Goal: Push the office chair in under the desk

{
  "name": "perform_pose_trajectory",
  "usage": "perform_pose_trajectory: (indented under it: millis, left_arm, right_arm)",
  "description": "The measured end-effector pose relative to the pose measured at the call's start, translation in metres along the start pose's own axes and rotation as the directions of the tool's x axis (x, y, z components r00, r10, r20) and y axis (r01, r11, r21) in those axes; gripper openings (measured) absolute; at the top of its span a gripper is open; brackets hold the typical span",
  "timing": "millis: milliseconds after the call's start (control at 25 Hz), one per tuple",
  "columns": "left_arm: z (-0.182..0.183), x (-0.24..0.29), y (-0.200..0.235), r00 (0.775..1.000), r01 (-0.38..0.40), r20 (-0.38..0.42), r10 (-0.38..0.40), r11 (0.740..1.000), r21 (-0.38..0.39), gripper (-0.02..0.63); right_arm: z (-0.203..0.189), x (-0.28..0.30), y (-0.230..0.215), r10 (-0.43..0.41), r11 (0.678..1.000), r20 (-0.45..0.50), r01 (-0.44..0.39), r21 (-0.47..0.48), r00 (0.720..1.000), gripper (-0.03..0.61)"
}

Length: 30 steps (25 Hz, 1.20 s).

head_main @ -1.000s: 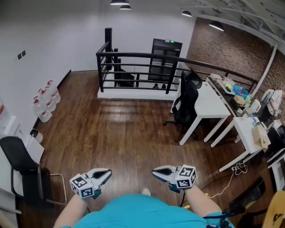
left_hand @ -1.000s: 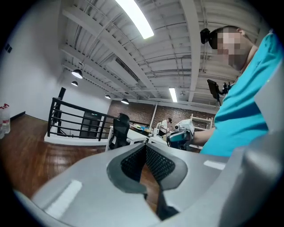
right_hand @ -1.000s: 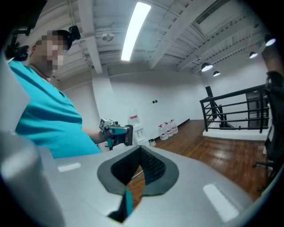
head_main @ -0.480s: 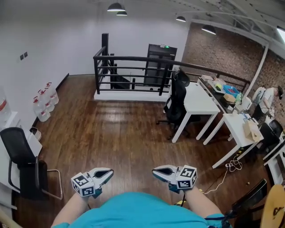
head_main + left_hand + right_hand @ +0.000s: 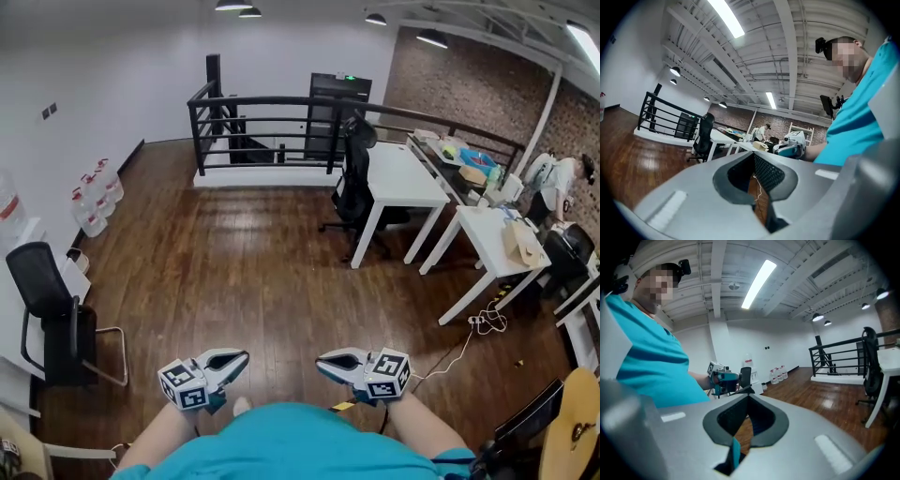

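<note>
Standing well apart from the white desk [image 5: 401, 175], the person held both grippers low before the body, with the tips turned toward each other. The left gripper [image 5: 238, 358] had its jaws pressed together, and nothing was between them. The right gripper [image 5: 324, 357] was fully closed too and carried nothing. The black office chair [image 5: 352, 176] stood at the desk's left long side in the head view, just beside its edge, with its back upright. Behind the desk ran a black railing [image 5: 262, 127]. A second white desk [image 5: 487, 246] stood to the right of the first one. Far to the left of the desk, water bottles [image 5: 95, 201] stood along the wall, and another black chair [image 5: 47, 305] was near them.
</note>
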<state>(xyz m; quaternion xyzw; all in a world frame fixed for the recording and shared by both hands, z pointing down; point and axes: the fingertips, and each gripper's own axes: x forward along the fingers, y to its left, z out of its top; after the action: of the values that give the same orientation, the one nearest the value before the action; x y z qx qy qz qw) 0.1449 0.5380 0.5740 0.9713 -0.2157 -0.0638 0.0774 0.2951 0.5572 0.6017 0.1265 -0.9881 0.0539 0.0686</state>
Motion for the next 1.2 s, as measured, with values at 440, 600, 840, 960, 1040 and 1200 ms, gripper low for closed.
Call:
perform_pose_trajectory:
  millis: [440, 600, 840, 960, 1040, 1200]
  left_arm:
    - [0.028, -0.022, -0.044, 0.998, -0.068, -0.002, 0.068, 0.997, 0.034, 0.026]
    - [0.032, -0.058, -0.044, 0.998, -0.064, 0.013, 0.064, 0.998, 0.025, 0.028]
    - [0.028, -0.126, -0.045, 0.998, -0.056, -0.002, 0.057, 0.997, 0.045, 0.027]
    - [0.037, -0.160, -0.031, 0.998, -0.067, -0.004, 0.067, 0.996, 0.056, 0.027]
    - [0.040, -0.172, -0.029, 0.996, -0.085, 0.007, 0.085, 0.996, 0.032, 0.027]
    - [0.038, -0.180, -0.034, 0.996, -0.088, 0.026, 0.087, 0.995, 0.046, 0.026]
  right_arm:
    - [0.000, -0.017, 0.032, -0.006, 0.998, 0.037, 0.004, 0.055, 0.999, 0.000]
    - [0.017, 0.006, 0.053, -0.052, 0.998, 0.068, 0.050, 0.026, 0.996, 0.000]
    - [0.018, 0.060, 0.089, -0.088, 0.993, 0.117, 0.079, 0.082, 0.989, 0.000]
    - [0.028, 0.093, 0.097, -0.087, 0.992, 0.126, 0.074, 0.103, 0.988, 0.000]
    - [0.035, 0.102, 0.102, -0.078, 0.994, 0.123, 0.068, 0.085, 0.989, 0.000]
    - [0.033, 0.102, 0.099, -0.077, 0.994, 0.126, 0.067, 0.082, 0.989, 0.000]
